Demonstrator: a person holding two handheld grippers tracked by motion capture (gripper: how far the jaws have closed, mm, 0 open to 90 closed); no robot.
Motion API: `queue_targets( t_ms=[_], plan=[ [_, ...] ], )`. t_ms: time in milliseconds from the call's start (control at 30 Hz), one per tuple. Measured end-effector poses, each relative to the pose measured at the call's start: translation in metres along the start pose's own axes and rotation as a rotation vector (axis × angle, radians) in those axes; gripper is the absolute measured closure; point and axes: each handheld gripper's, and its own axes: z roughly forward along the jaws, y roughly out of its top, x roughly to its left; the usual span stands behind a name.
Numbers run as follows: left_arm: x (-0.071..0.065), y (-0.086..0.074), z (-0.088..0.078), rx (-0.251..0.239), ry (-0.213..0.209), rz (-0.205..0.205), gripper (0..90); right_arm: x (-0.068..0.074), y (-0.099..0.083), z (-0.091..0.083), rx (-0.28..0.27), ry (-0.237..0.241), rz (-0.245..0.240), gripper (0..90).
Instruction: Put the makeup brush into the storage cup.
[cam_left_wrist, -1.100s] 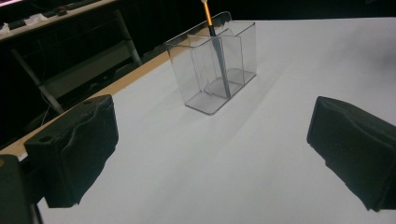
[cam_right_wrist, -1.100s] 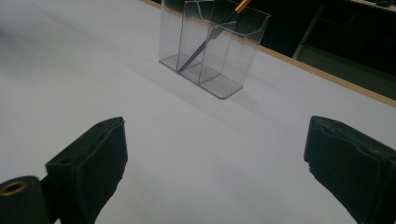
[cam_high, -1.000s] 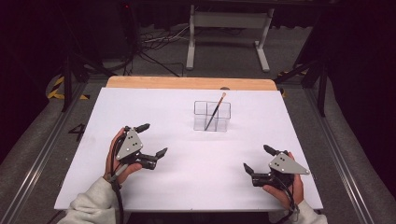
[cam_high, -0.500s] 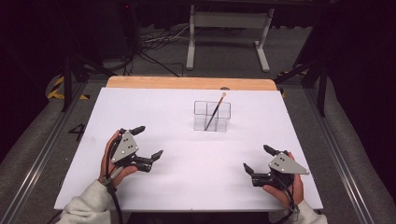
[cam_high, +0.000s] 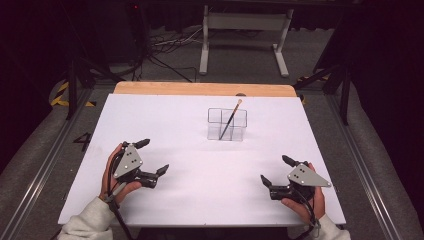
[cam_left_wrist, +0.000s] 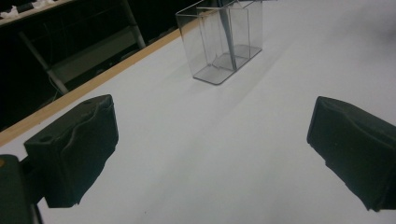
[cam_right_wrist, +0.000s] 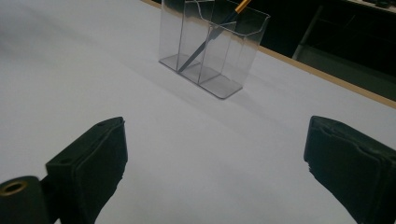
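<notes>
A white-topped table (cam_high: 165, 125) with a bare wooden strip along its far edge carries a clear plastic compartment holder (cam_high: 227, 124), standing a little right of centre toward the far edge. A paintbrush (cam_high: 230, 118) leans tilted inside it, tip up toward the far side.

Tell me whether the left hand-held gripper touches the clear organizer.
Apart. The high view shows bare white table between the left hand-held gripper and the clear organizer.
</notes>
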Motion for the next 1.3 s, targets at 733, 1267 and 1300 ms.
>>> queue_targets(
  t_ms=[733, 1267, 1300],
  plan=[
    [0.004, -0.02, -0.024, 0.025, 0.043, -0.03, 1.9, 0.0, 0.0, 0.0, -0.004, -0.005, 0.006, 6.8],
    [0.001, -0.041, -0.047, 0.049, 0.07, -0.095, 2.2, -0.001, 0.001, 0.001, -0.008, -0.001, 0.009, 6.8],
    [0.002, -0.043, -0.048, 0.053, 0.073, -0.095, 2.2, -0.001, 0.001, 0.001, -0.007, -0.001, 0.01, 6.8]
  ],
)
